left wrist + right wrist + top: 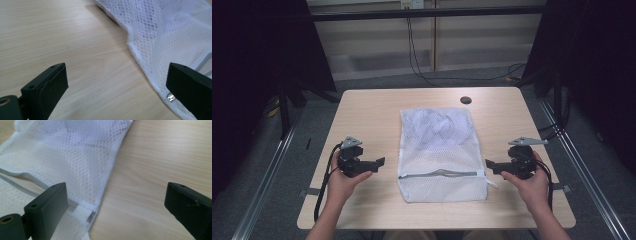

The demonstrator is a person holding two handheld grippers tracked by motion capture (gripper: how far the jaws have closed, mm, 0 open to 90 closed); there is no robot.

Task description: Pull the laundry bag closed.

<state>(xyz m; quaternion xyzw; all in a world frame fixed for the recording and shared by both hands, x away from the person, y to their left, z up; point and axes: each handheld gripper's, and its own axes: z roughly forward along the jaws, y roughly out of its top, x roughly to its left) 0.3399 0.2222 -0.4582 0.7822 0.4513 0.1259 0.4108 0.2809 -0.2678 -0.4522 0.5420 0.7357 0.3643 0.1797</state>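
Observation:
A white mesh laundry bag (439, 150) lies flat in the middle of the wooden table (367, 110), with pale cloth inside and a grey zipper (437, 174) across its near end. My left gripper (379, 162) rests just left of the bag, jaws wide open, nothing between them; its own view shows the bag's edge (160, 37) ahead to the right. My right gripper (489, 165) sits just right of the bag, also open and empty; the bag (75, 157) and a small label (91, 216) lie ahead to its left.
A dark round hole (466, 100) marks the table's far right part. Cables (422, 65) run over the floor behind the table. Metal rails (267, 170) flank both sides. Bare wood lies on either side of the bag.

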